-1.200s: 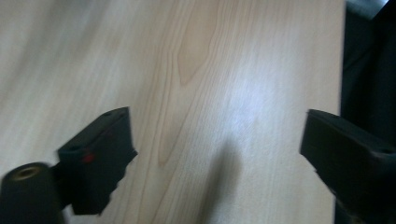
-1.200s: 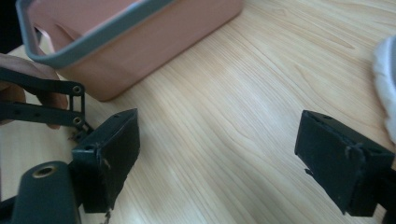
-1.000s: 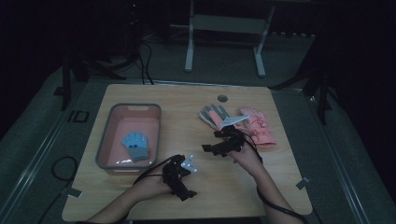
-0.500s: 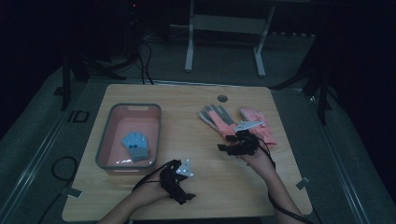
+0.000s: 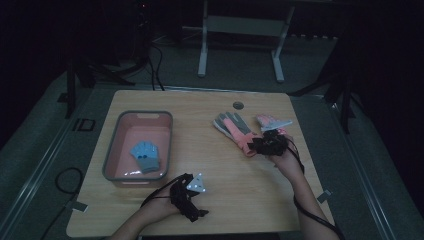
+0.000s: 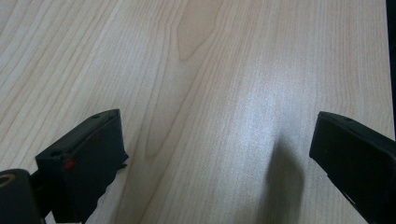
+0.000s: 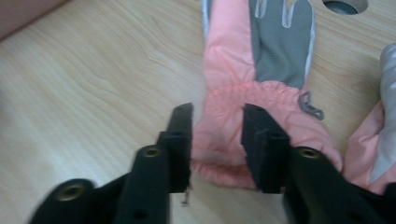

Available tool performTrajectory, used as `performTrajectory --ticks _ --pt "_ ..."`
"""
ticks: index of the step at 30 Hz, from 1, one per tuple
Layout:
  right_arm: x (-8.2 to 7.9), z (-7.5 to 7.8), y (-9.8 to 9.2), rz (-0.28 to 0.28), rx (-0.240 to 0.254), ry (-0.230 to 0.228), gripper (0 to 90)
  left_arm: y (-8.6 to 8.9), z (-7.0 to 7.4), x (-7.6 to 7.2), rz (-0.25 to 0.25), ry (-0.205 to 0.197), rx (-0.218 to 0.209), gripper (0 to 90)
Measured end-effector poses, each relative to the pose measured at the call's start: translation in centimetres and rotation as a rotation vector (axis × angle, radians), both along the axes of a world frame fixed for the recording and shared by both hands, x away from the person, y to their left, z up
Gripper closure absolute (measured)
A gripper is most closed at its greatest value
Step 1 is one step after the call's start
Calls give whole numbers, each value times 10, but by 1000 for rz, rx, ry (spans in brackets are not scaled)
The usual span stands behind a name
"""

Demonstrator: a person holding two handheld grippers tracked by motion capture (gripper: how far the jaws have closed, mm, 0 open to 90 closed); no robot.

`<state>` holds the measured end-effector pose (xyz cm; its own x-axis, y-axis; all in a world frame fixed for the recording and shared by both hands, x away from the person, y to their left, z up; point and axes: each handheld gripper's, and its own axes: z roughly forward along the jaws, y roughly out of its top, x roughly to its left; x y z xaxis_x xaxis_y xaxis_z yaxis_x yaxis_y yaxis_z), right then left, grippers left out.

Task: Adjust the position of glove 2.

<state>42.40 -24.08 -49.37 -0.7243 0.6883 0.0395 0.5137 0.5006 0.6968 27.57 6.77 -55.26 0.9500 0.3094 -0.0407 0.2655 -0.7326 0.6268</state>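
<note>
On the pale wooden table (image 5: 250,200), your right gripper (image 7: 215,140) brackets the puffy pink-and-grey winter glove (image 7: 254,70) by its gathered cuff.

Its jaws have just been closing, the cuff between them, though whether the pads press yet cannot be told. Your left gripper (image 6: 215,163) hovers wide open and empty near the table's front edge. A shallow bite on slippery fabric risks the glove sliding free on the lift; the second glove (image 5: 272,121) lies just beside and could snag.

Count on the wooden table (image 5: 250,200): two pink-and-grey gloves, one (image 5: 234,129) lying flat, the second (image 5: 272,121) just beside it. One blue glove (image 5: 145,155) inside one pink bin (image 5: 114,137). Two handheld grippers, left (image 5: 192,197) and right (image 5: 260,145).
</note>
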Motion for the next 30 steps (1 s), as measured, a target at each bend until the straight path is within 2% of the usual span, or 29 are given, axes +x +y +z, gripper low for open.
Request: performTrajectory --ticks 2,7,10,12,13,18,19,21,24,26,30 --pt "8 -1 2 -1 -8 -2 657 0 -1 -1 5 1 -8 35" --pt "36 -1 9 -22 11 0 657 0 -2 -3 -1 -4 5 34" --pt "50 0 16 -27 0 -19 643 0 -2 -3 -3 -3 -4 34" --pt "61 -1 22 -33 -35 -37 635 0 -2 -3 -3 -3 -5 34" --pt "65 -1 24 -34 -36 -38 626 0 -2 -3 -5 -6 -5 34" --pt "88 -13 34 -46 -127 11 624 0 -3 -2 -7 -4 -6 34" --pt "91 -17 35 -53 -144 25 630 0 -3 -2 -10 -5 -5 34" --pt "93 -23 35 -53 -139 48 635 0 -3 -2 -9 -6 -8 34" --pt "94 -29 36 -48 -123 51 671 0 -4 -2 -12 -8 -2 34" --pt "94 -31 36 -45 -110 58 726 1 -4 -1 -13 -10 -2 34" --pt "90 -31 40 -45 -132 62 832 1 -3 -2 -15 -11 -4 34"
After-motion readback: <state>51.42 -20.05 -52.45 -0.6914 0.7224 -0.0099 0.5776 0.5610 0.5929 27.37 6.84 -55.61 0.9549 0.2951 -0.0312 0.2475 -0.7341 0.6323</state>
